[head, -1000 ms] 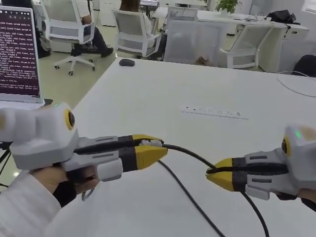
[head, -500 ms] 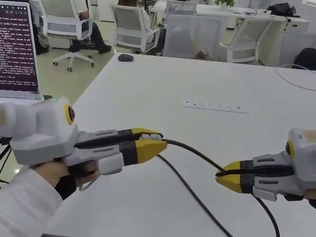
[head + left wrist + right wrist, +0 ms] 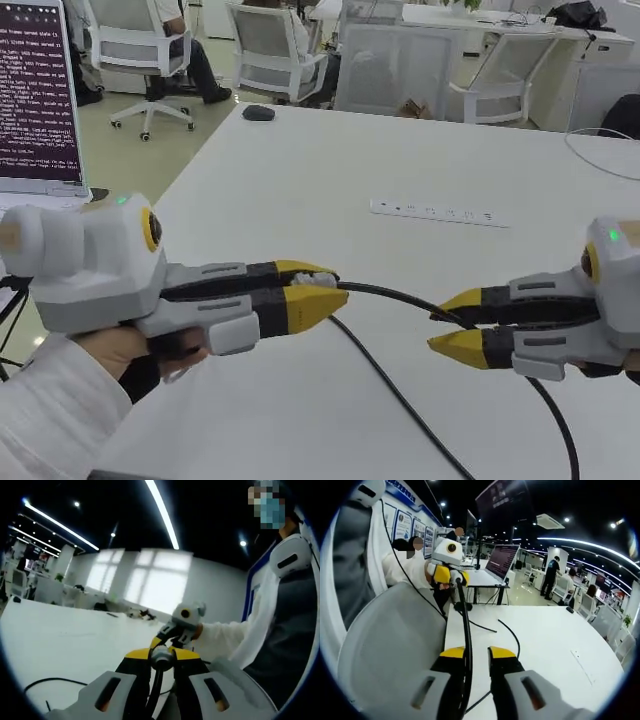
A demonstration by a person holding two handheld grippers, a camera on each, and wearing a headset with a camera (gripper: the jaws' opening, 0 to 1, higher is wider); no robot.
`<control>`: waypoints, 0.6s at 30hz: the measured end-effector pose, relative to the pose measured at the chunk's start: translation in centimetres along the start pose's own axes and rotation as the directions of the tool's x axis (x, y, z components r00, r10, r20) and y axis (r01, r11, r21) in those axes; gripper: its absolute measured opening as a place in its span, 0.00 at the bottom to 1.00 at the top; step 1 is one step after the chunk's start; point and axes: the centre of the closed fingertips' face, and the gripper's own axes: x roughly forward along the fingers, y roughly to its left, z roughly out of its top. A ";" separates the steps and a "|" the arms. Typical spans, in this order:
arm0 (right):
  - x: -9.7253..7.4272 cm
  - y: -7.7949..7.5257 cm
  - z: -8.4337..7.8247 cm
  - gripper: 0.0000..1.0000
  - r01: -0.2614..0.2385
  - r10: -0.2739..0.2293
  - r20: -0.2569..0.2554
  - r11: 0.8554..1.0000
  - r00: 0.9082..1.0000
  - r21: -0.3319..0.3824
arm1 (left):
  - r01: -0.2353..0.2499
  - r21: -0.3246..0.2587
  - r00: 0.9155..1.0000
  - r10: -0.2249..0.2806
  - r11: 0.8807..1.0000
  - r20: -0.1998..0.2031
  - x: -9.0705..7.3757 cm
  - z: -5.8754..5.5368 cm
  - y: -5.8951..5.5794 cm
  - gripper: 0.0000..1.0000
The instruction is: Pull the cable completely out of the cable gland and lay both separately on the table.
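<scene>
Most of the cable gland is hidden between the clamped jaws of the left gripper, with just a white edge showing. The cable runs off the bottom edge of the head view. The text on the laptop screen is too small to read.

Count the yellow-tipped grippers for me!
2. The left gripper is on the left, shut on the cable gland; the right gripper is on the right, open around the black cable.

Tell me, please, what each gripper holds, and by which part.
The left gripper clamps the cable gland at the cable's end. The right gripper stands open around the cable, holding nothing.
</scene>
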 end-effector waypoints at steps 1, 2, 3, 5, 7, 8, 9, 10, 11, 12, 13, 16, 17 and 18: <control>0.2 0.2 0.9 0.18 -0.011 0.012 0.018 1.000 1.000 -0.013 | 0.002 0.000 1.000 -0.002 1.000 -0.004 0.0 -0.1 0.0 0.17; 0.4 0.4 1.5 0.18 -0.019 0.019 0.030 1.000 0.999 -0.020 | 0.002 -0.001 1.000 -0.002 1.000 -0.007 0.0 -0.1 0.0 0.17; 0.5 0.5 2.1 0.18 -0.025 0.026 0.044 0.999 0.999 -0.029 | 0.001 -0.002 1.000 -0.001 1.000 -0.010 0.0 -0.2 0.0 0.17; 0.9 1.0 3.5 0.17 -0.038 0.041 0.074 0.998 0.996 -0.042 | 0.000 -0.002 1.000 0.000 1.000 -0.016 0.1 -0.3 0.1 0.17; 1.3 1.3 4.0 0.14 -0.038 0.042 0.070 0.997 0.997 -0.060 | 0.002 -0.002 1.000 -0.002 1.000 -0.019 0.1 -0.4 0.0 0.17; 1.6 1.5 4.4 0.13 -0.040 0.045 0.070 0.996 0.997 -0.080 | 0.005 -0.003 1.000 -0.005 1.000 -0.020 0.1 -0.4 0.0 0.17; 1.8 1.7 4.7 0.13 -0.041 0.048 0.078 0.995 0.996 -0.090 | 0.007 -0.003 1.000 -0.007 1.000 -0.022 0.2 -0.5 -0.1 0.17; 2.0 2.0 5.1 0.12 -0.046 0.055 0.093 0.994 0.994 -0.100 | 0.007 -0.003 1.000 -0.007 1.000 -0.027 0.2 -0.6 -0.1 0.17; 2.2 2.1 5.2 0.11 -0.052 0.061 0.100 0.994 0.993 -0.097 | 0.008 -0.002 0.999 -0.008 1.000 -0.031 0.2 -0.6 -0.1 0.17; 2.3 2.2 5.2 0.10 -0.062 0.071 0.101 0.994 0.992 -0.091 | 0.011 0.000 0.999 -0.011 1.000 -0.034 0.2 -0.7 -0.2 0.17; 2.4 2.2 5.2 0.10 -0.064 0.073 0.099 0.994 0.992 -0.090 | 0.012 0.001 0.999 -0.012 1.000 -0.035 0.3 -0.7 -0.2 0.17; 2.6 2.3 4.7 0.11 -0.069 0.076 0.086 0.995 0.993 -0.076 | 0.017 0.003 0.999 -0.017 1.000 -0.037 0.3 -0.8 -0.4 0.17; 2.7 2.3 4.6 0.09 -0.073 0.080 0.084 0.994 0.993 -0.075 | 0.017 0.004 0.999 -0.017 1.000 -0.038 0.3 -0.8 -0.4 0.17; 2.7 2.4 4.6 0.07 -0.074 0.081 0.085 0.994 0.993 -0.075 | 0.017 0.004 0.999 -0.016 1.000 -0.038 0.3 -0.8 -0.4 0.17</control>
